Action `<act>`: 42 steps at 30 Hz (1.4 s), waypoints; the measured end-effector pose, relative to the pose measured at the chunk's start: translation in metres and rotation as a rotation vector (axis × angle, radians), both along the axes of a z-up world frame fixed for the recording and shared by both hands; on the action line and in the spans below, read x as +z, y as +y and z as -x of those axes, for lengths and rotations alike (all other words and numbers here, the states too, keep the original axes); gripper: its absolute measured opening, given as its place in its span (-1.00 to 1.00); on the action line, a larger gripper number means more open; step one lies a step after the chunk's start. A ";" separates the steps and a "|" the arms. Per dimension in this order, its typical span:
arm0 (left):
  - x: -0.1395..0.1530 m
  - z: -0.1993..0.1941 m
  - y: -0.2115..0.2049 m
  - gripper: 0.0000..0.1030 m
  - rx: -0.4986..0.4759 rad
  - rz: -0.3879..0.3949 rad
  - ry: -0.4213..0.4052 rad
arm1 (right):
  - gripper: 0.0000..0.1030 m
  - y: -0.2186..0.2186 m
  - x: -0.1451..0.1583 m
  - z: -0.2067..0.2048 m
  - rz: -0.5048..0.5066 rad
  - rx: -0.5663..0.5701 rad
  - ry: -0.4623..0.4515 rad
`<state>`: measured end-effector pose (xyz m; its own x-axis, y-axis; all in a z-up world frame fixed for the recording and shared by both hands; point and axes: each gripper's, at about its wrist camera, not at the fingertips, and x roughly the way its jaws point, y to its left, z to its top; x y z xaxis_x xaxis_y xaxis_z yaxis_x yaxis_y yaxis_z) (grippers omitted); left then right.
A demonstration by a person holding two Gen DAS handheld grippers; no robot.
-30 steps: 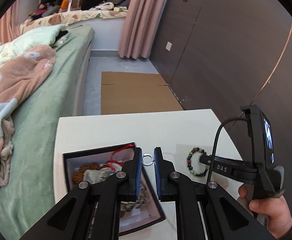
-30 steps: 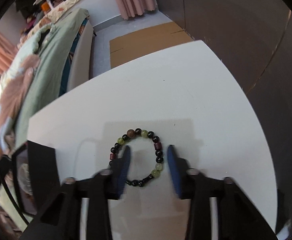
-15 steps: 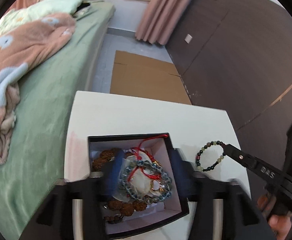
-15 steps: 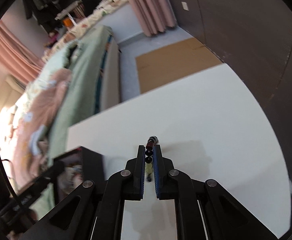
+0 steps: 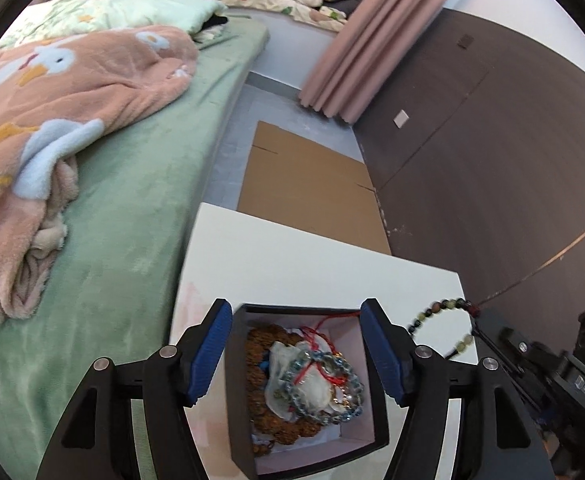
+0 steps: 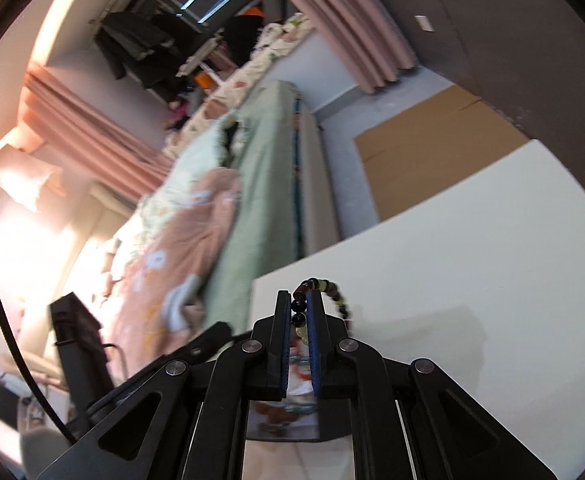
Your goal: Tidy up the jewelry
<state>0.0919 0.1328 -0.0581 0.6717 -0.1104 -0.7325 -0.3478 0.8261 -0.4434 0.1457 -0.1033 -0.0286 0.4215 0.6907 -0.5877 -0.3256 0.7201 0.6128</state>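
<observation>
Green, black and maroon beaded bracelet (image 6: 324, 294): pinched in right gripper (image 6: 300, 312), lifted. Black-walled, white-lined jewelry box (image 5: 366, 434): heaped bracelets, red cord. Left gripper (image 5: 295, 350): spread wide, empty.

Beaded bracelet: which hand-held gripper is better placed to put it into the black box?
The right hand-held gripper: it is shut on the beaded bracelet, lifted beside the black box. The left hand-held gripper is open and empty, straddling the box.

The left gripper (image 5: 296, 354) is hanging with its jaws spread wide and gripping nothing, while the right gripper (image 6: 301, 322) is hovering with jaws pinching a bead bracelet (image 6: 328, 292).
</observation>
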 end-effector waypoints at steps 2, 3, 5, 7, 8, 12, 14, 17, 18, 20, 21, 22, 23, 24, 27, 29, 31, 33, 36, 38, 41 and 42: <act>0.000 0.001 0.006 0.31 0.016 0.009 0.002 | -0.82 0.009 0.002 0.004 -0.014 0.027 -0.012; 0.000 0.001 0.008 0.31 0.022 0.013 0.002 | -0.82 0.016 0.002 0.006 -0.021 0.043 -0.016; 0.000 0.002 0.010 0.31 0.030 0.018 0.002 | -0.82 0.028 0.002 0.012 -0.030 0.080 -0.018; 0.002 0.003 0.011 0.31 0.034 0.027 0.007 | -0.82 0.038 0.001 0.015 -0.033 0.119 -0.014; 0.003 0.005 0.011 0.31 0.032 0.034 0.005 | -0.73 0.042 0.001 0.016 -0.013 0.124 -0.010; 0.016 0.019 0.010 0.31 0.021 0.037 -0.015 | 0.45 0.039 -0.002 0.017 0.019 0.080 -0.005; 0.022 0.026 0.008 0.31 0.019 0.020 -0.027 | 0.45 0.032 -0.001 0.016 0.016 0.063 -0.004; 0.030 0.037 0.005 0.31 0.018 -0.011 -0.040 | 0.45 0.024 -0.003 0.017 0.018 0.061 0.011; 0.031 0.040 0.004 0.31 0.018 -0.024 -0.038 | 0.45 0.022 -0.004 0.018 0.034 0.058 0.009; 0.033 0.044 0.002 0.31 0.016 -0.031 -0.034 | 0.45 0.017 -0.005 0.020 0.062 0.056 0.007; 0.033 0.045 0.001 0.31 0.013 -0.033 -0.034 | 0.45 0.014 -0.006 0.022 0.076 0.056 0.005; 0.035 0.047 -0.001 0.31 0.009 -0.038 -0.035 | 0.45 0.010 -0.004 0.025 0.087 0.054 -0.002; 0.036 0.048 -0.004 0.31 0.003 -0.048 -0.038 | 0.45 0.007 -0.003 0.027 0.099 0.052 -0.010; 0.038 0.050 -0.006 0.31 -0.002 -0.058 -0.042 | 0.45 0.003 0.000 0.030 0.115 0.049 -0.024; 0.043 0.053 -0.021 0.31 -0.013 -0.133 -0.054 | 0.45 -0.009 0.006 0.035 0.143 0.031 -0.056; 0.044 0.054 -0.031 0.31 -0.018 -0.196 -0.060 | 0.45 -0.017 0.009 0.036 0.149 0.021 -0.060; 0.045 0.055 -0.044 0.31 -0.032 -0.273 -0.065 | 0.45 -0.023 0.008 0.036 0.152 0.011 -0.050; 0.044 0.053 -0.057 0.31 -0.057 -0.307 -0.049 | 0.45 -0.030 0.008 0.036 0.159 0.003 -0.040; 0.042 0.054 -0.067 0.36 -0.089 -0.298 -0.044 | 0.45 -0.037 0.008 0.038 0.166 0.000 -0.036; 0.042 0.056 -0.073 0.43 -0.096 -0.309 -0.038 | 0.48 -0.041 0.010 0.040 0.171 -0.002 -0.037; 0.048 0.061 -0.079 0.66 -0.105 -0.315 -0.058 | 0.56 -0.049 0.011 0.042 0.176 -0.002 -0.033; 0.050 0.063 -0.081 0.86 -0.103 -0.319 -0.069 | 0.57 -0.052 0.011 0.043 0.176 0.000 -0.029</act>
<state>0.0286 0.0519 -0.0080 0.7182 0.0466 -0.6942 -0.2332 0.9562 -0.1771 0.1027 -0.1551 -0.0173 0.4398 0.5785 -0.6870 -0.3411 0.8152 0.4681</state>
